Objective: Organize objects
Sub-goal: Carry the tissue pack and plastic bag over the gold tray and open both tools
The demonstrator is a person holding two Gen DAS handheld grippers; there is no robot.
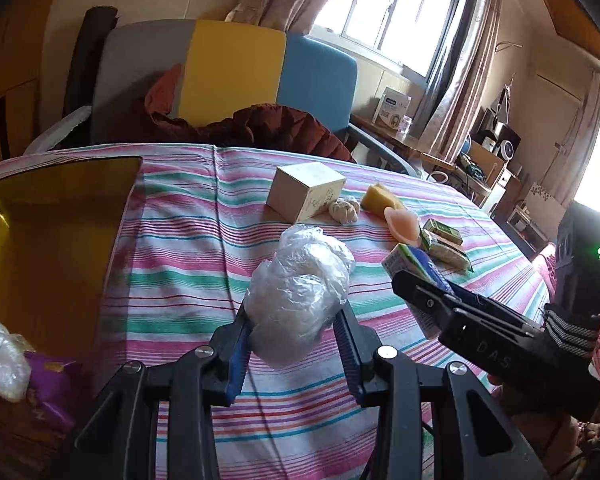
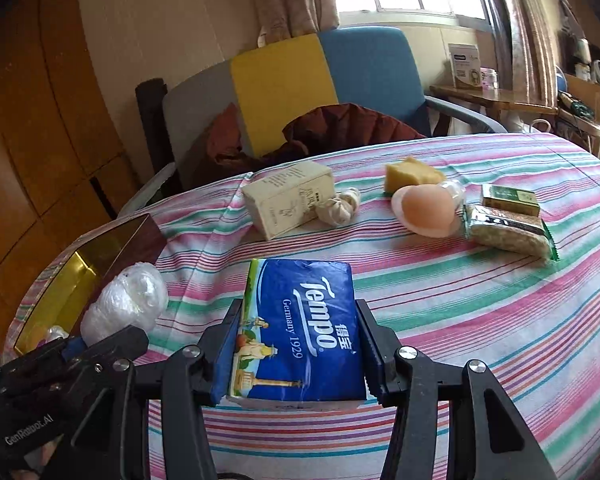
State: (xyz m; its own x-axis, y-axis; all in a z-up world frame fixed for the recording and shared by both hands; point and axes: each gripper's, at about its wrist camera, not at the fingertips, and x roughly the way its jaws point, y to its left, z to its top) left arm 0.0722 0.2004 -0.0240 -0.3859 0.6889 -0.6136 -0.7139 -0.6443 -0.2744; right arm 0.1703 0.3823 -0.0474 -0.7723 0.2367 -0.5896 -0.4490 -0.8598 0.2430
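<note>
My left gripper (image 1: 294,334) is shut on a crumpled clear plastic bag (image 1: 298,288), held above the striped tablecloth (image 1: 180,240); the bag also shows in the right wrist view (image 2: 124,304). My right gripper (image 2: 298,344) is shut on a blue Tempo tissue pack (image 2: 300,328), seen edge-on in the left wrist view (image 1: 412,264). A gold-lined open box (image 1: 48,240) stands at the left table edge, also in the right wrist view (image 2: 64,292). It holds a purple packet (image 1: 48,388) and a plastic-wrapped item (image 1: 0,356).
On the cloth further back lie a cream carton (image 2: 288,198), a garlic bulb (image 2: 338,208), a yellow sponge (image 2: 410,174), a peach silicone pad (image 2: 426,210), a green box (image 2: 510,198) and a grain bar packet (image 2: 508,234). A chair with a dark red jacket (image 2: 340,124) stands behind the table.
</note>
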